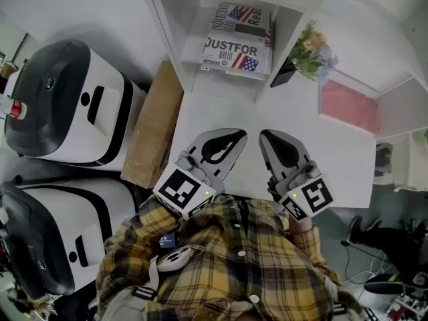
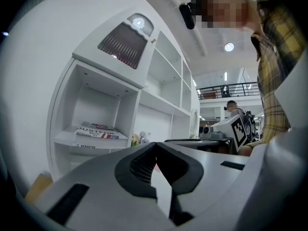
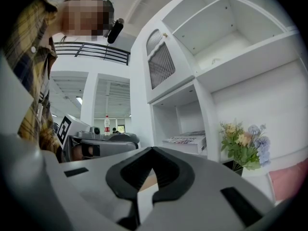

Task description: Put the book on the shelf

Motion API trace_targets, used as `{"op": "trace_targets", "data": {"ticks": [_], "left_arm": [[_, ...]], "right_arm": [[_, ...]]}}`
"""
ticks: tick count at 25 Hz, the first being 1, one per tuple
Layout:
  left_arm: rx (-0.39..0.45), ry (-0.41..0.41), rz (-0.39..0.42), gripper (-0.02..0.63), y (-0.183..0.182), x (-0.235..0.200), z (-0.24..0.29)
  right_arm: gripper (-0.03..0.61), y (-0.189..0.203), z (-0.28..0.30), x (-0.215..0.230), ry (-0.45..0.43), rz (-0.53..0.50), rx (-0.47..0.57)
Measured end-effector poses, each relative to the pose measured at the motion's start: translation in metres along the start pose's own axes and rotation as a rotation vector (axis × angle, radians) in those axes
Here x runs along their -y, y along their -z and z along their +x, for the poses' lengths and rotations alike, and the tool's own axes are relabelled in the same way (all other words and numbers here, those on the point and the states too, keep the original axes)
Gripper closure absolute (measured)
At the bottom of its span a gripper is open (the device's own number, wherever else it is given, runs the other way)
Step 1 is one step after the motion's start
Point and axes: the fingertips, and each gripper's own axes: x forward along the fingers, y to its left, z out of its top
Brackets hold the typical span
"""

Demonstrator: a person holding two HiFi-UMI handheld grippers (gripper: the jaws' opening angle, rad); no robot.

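Both sets of jaws are pressed shut with nothing held. The left gripper and right gripper sit side by side at lower centre over the white table. The "JUSTFOR" book lies flat in the shelf compartment at upper centre, straight ahead of the tips, long side across the frame, a shade nearer the left gripper.

Right hand-held gripper closed, book on shelf
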Motion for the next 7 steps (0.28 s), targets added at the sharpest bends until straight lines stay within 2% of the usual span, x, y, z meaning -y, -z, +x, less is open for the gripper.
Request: {"op": "trace_targets", "data": {"ticks": [7], "left_arm": [[-0.021,0.028,0.054,0.594,0.0,0.0016,0.0044]], "right_arm": [[0.561,-0.003,-0.0016,0.0028,-0.003,-0.026,0.005]]}}
